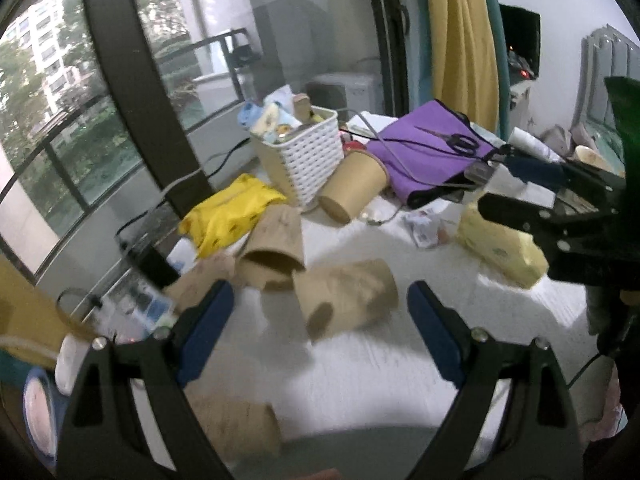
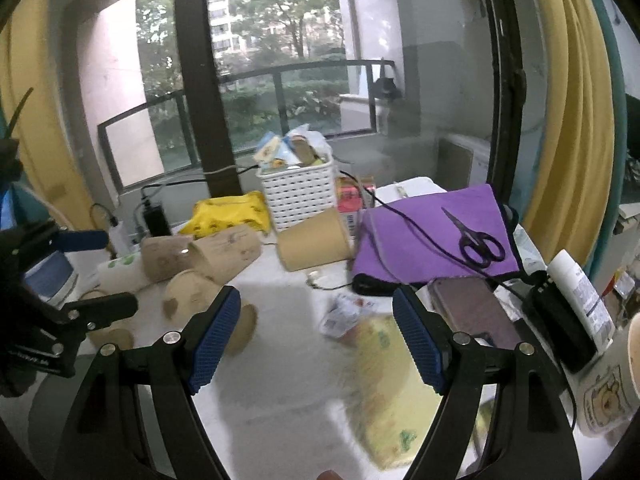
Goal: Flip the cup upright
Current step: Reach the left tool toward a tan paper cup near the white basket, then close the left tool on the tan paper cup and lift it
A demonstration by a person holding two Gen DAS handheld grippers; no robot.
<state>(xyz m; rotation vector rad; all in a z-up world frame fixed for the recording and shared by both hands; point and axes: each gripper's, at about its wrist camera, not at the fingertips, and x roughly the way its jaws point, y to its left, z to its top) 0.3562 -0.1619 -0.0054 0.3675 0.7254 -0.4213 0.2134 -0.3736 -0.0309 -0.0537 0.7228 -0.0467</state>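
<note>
Both grippers are spread wide and hold nothing: the left gripper (image 1: pixel 320 312) frames a brown paper cup (image 1: pixel 346 298) lying on its side at the middle of the left wrist view, on the white table (image 1: pixel 380 368). The right gripper (image 2: pixel 316 320) hovers over bare tabletop with the toppled cups at its centre left. To do this well, I would close the left jaws across the cup's wall near mid-height, gently so the paper does not crush, then rotate it onto its base clear of the neighbouring cup (image 1: pixel 274 250).

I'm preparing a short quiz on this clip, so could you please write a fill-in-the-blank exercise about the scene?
1. The scissors lie on the ____ cloth.
2. The brown paper cup between the left gripper fingers lies on its ____.
3. The white basket stands in front of the ____.
4. Both the left gripper and the right gripper are ____.

Missing words: purple; side; window; open
</note>
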